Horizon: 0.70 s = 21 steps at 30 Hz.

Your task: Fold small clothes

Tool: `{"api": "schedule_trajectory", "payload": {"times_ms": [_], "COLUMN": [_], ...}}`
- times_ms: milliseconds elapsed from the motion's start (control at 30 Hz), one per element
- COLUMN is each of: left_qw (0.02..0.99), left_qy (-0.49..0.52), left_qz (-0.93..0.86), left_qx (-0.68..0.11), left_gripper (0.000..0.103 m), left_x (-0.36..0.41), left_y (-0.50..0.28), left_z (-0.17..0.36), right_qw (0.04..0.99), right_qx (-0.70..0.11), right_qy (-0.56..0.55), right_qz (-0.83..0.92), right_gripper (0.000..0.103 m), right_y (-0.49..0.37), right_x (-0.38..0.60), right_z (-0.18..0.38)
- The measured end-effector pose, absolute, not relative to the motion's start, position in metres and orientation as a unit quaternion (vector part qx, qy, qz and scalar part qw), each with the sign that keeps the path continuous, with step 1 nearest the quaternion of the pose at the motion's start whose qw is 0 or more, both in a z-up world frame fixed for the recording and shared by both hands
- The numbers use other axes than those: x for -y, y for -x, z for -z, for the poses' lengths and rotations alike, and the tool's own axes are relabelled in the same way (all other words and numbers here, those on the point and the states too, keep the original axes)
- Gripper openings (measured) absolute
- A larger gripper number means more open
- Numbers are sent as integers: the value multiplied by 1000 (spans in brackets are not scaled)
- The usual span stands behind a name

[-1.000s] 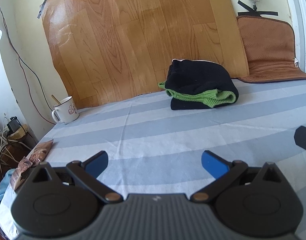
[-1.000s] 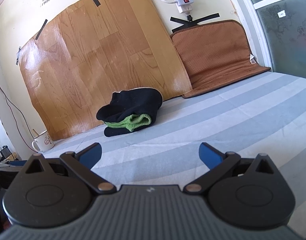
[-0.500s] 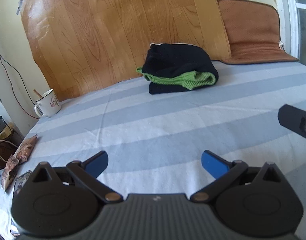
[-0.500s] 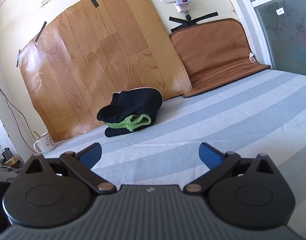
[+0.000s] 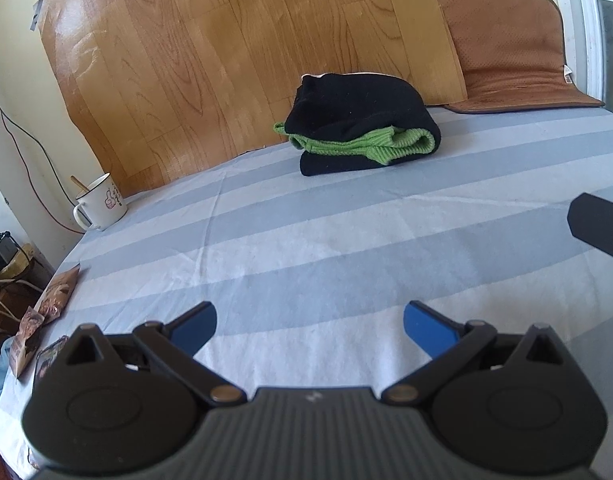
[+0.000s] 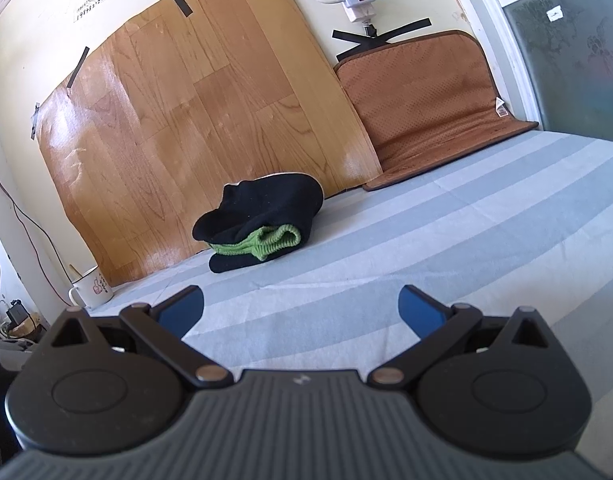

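Note:
A folded black garment with a green knit edge (image 5: 362, 128) lies at the back of the striped blue-and-white sheet (image 5: 306, 248), near the wooden board; it also shows in the right wrist view (image 6: 262, 224). My left gripper (image 5: 309, 322) is open and empty, low over the sheet, well short of the garment. My right gripper (image 6: 301, 306) is open and empty, also well short of it. A dark part of the right gripper shows at the right edge of the left wrist view (image 5: 600, 226).
A white mug (image 5: 100, 204) with a stick in it stands at the back left, also in the right wrist view (image 6: 91, 292). Snack packets (image 5: 52, 298) lie at the left edge. A wooden board (image 5: 246, 48) and a brown mat (image 5: 510, 48) lean on the wall.
The left wrist view has shifted: the garment sits slightly lower and more central than half a second ago. The right gripper has tilted a little. Both grippers stay open and empty.

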State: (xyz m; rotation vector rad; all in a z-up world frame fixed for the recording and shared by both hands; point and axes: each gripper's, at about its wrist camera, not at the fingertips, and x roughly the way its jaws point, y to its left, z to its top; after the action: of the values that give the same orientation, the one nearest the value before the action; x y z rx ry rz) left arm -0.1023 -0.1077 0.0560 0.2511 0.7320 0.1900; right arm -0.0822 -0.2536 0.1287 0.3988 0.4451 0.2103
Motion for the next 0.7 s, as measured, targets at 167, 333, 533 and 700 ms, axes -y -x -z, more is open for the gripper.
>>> {"api": "schedule_trajectory", "payload": {"times_ms": [167, 333, 533, 700], "left_qw": [920, 919, 918, 917], "left_qy": [-121, -122, -122, -123], "left_qz": [-94, -92, -95, -95], "left_qx": [-360, -364, -365, -367], "left_gripper": [103, 103, 103, 103], "left_x": [108, 109, 108, 108], "left_y": [102, 102, 101, 100], "left_z": [-55, -54, -52, -51], "right_qw": [950, 949, 949, 949], "right_qx": [-219, -220, -220, -221], "right_qy": [-199, -200, -199, -199], "right_qz": [-102, -102, -102, -102], "right_gripper": [103, 103, 103, 103], "right_y": [83, 83, 83, 83], "right_x": [255, 256, 255, 255], "right_z": [-128, -128, -127, -127]}}
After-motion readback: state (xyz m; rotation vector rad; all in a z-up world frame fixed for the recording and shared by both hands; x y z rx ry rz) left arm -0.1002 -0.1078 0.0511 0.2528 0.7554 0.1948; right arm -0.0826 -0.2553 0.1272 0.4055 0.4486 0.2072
